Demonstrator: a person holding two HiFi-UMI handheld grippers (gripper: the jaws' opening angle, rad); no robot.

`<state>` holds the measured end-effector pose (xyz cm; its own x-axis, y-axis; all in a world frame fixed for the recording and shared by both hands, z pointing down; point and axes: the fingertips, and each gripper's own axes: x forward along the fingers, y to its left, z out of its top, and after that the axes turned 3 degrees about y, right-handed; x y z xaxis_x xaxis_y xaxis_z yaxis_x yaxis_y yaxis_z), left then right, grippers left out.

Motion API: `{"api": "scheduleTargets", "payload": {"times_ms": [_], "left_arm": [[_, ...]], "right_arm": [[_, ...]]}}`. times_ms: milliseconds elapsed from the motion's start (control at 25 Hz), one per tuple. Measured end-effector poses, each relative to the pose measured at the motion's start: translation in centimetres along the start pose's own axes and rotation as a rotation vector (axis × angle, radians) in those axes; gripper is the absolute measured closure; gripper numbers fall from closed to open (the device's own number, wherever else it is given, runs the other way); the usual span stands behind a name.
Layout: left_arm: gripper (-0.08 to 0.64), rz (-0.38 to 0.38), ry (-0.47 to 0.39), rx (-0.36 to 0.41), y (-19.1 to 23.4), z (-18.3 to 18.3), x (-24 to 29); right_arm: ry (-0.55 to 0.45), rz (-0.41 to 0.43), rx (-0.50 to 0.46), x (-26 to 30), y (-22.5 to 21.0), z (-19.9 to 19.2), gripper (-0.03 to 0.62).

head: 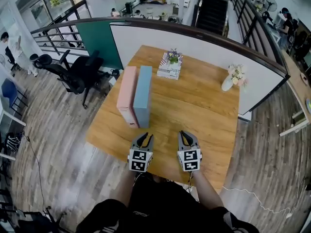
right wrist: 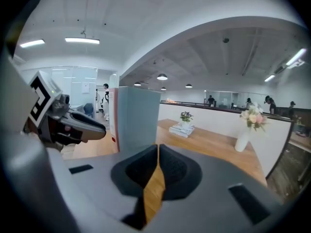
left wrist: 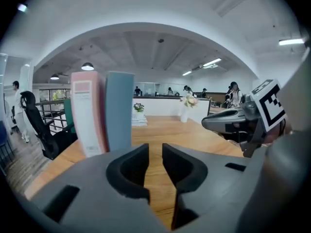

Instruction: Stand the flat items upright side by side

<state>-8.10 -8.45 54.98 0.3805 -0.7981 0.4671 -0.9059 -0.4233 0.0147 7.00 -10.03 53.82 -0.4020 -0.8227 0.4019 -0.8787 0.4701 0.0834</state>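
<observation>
A pink box (head: 127,95) and a blue box (head: 143,95) stand upright on the wooden table (head: 194,106), side by side and touching, at its left part. In the left gripper view the pink box (left wrist: 87,113) and the blue box (left wrist: 119,110) rise ahead to the left. In the right gripper view the blue box (right wrist: 138,118) fills the left centre. My left gripper (head: 144,139) hovers near the table's front edge, its jaws a narrow slit apart with nothing between them (left wrist: 155,149). My right gripper (head: 187,137) is beside it, its tips touching and empty (right wrist: 158,149).
A stack of books with a small plant (head: 170,64) lies at the far middle of the table. A white vase of flowers (head: 228,81) stands at the far right corner. A black office chair (head: 77,74) is on the floor to the left. A white partition runs behind the table.
</observation>
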Motion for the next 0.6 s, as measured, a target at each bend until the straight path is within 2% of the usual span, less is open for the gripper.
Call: {"api": "scheduleTargets", "payload": {"times_ms": [160,280,440,600], "left_arm": [[0.561,-0.085,0.013,-0.029,-5.0,-0.9,3.0],[0.561,-0.172,0.060,-0.065,-8.5,-2.2,5.0],[0.561,-0.282,0.136,-0.045,-12.2,-3.7,6.6],[0.561,-0.369,0.203,-0.079,-14.7,-4.6,7.2]], "right_arm": [[0.032,-0.071,0.037,-3.5,-3.1,-2.5,0.586],[0.074,-0.124,0.073,-5.5,-4.9,-5.2,0.586],[0.128,-0.184,0.098,-6.9,-5.8,-8.4,0.586],[0.136,-0.228,0.163,-7.4,-5.7,-8.9,0.588]]}}
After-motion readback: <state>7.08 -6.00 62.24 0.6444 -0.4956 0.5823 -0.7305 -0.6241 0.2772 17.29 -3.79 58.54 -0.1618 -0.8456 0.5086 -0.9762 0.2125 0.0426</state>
